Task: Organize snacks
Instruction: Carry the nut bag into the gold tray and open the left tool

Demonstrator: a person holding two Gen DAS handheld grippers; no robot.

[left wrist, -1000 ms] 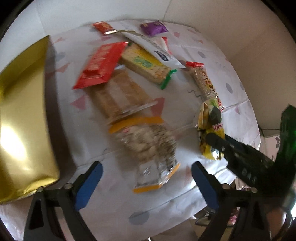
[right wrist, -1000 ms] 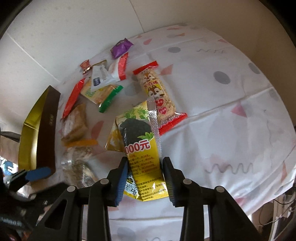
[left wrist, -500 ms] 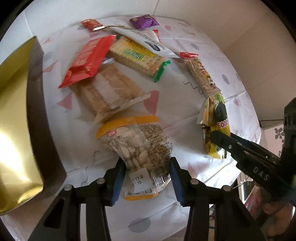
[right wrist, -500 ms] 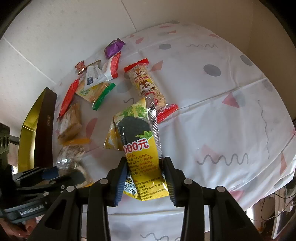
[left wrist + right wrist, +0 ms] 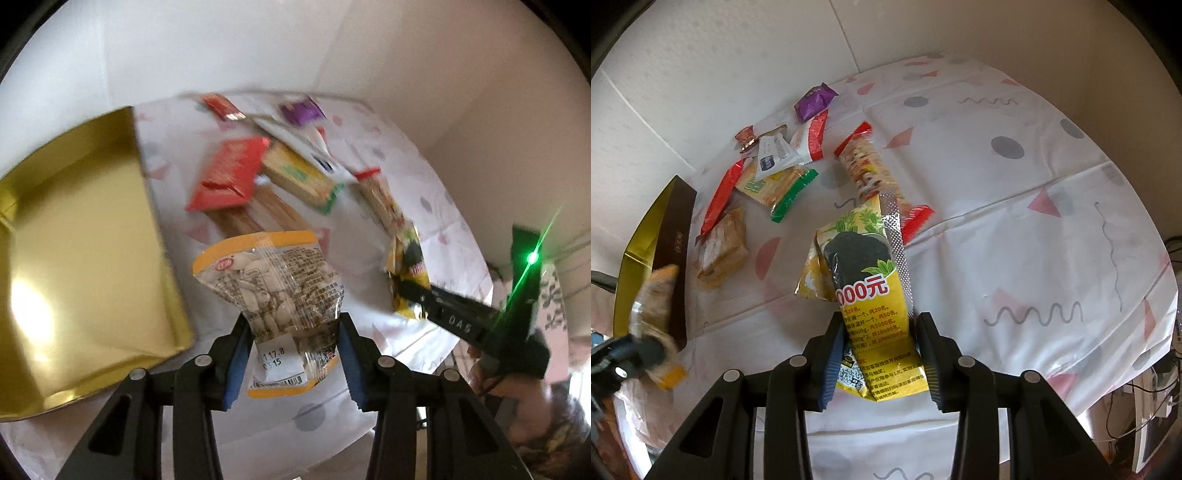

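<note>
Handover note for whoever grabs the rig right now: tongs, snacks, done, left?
Left tongs: shut on the clear nut bag, held above the cloth beside the gold box.
Right tongs: shut on the yellow seed bag.
Box looks empty where visible; nothing boxed yet.
Left: box both bags, then the loose packets such as the red packet.

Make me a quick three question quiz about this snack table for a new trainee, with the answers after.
1. True or false: the left hand-held gripper grips the clear nut bag.
2. What does the right hand-held gripper hold? A) purple packet B) yellow seed bag C) red wafer pack
3. Fill in: the open box beside the snacks is ___ inside.

Key: 1 true; 2 B, the yellow seed bag; 3 gold.
</note>
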